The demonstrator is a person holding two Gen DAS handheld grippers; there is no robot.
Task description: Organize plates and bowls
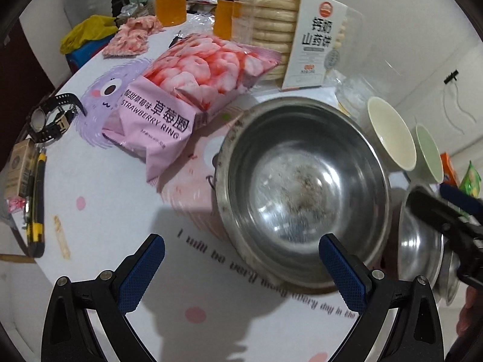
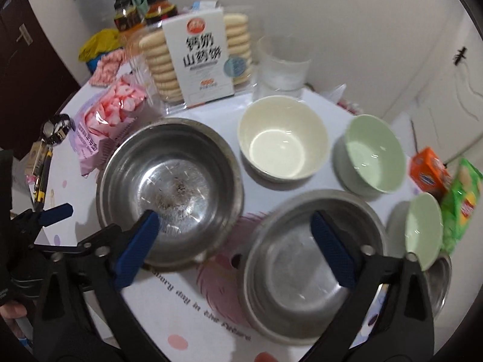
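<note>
Two steel bowls (image 2: 170, 187), cream bowl (image 2: 282, 141), two green bowls (image 2: 374, 154); both grippers' jaws wide, empty.

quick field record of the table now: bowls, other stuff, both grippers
steel bowls: large steel bowl on the left, second steel bowl on the right, both upright
cream bowl: upright, empty, behind the steel ones
green bowl: upright, right of the cream one
small green bowl: tilted, at the right edge
snacks: pink snack bag, biscuit box
left gripper: open, holding nothing
right gripper: open, holding nothing
</note>
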